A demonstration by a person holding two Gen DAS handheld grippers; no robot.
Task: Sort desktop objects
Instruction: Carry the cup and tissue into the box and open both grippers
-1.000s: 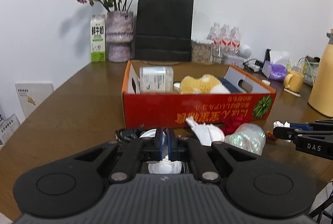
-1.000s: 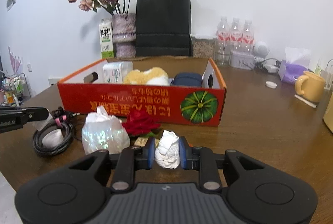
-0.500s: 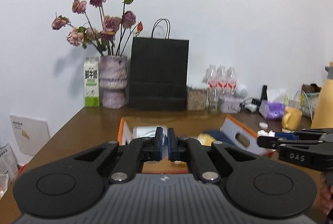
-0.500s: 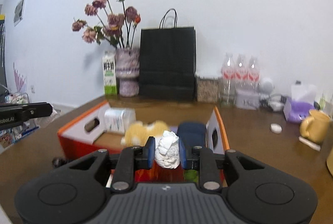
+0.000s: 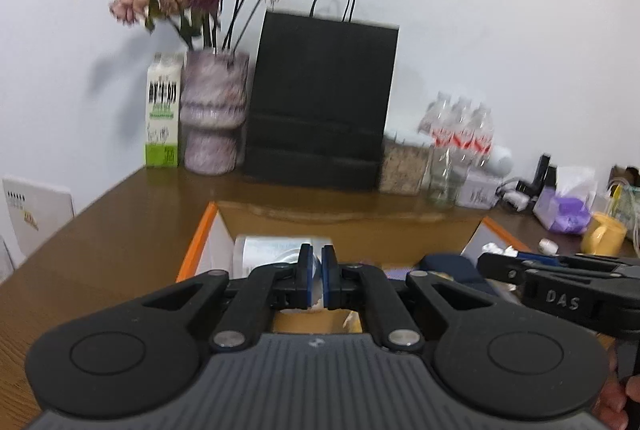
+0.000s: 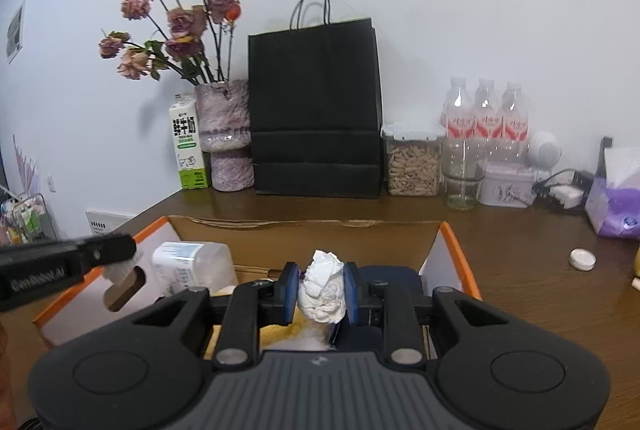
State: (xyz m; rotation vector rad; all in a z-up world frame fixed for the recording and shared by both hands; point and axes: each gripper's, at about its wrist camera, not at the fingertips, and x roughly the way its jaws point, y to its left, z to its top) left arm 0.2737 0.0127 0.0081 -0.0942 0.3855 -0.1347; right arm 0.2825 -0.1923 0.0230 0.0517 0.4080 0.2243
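My right gripper (image 6: 321, 292) is shut on a crumpled white tissue (image 6: 323, 288) and holds it over the orange cardboard box (image 6: 454, 250). My left gripper (image 5: 317, 282) is shut with a narrow gap; something thin and white shows between its pads, and in the right wrist view a white scrap (image 6: 118, 270) hangs at its tip (image 6: 108, 254). It is also above the box (image 5: 196, 250). Inside the box lie a white plastic bottle (image 6: 188, 270), a dark blue pouch (image 6: 394, 278) and a yellow plush thing, mostly hidden.
At the back of the wooden table stand a black paper bag (image 6: 316, 110), a vase of dried roses (image 6: 226, 134), a milk carton (image 6: 186, 142), a jar of pellets (image 6: 414, 160), water bottles (image 6: 484, 114), a glass and a purple tissue pack (image 6: 614, 198). A yellow mug (image 5: 602, 238) is right.
Both grippers rose from the table in front of the box and moved forward over it. The right one carries the tissue along. The items in front of the box have left view.
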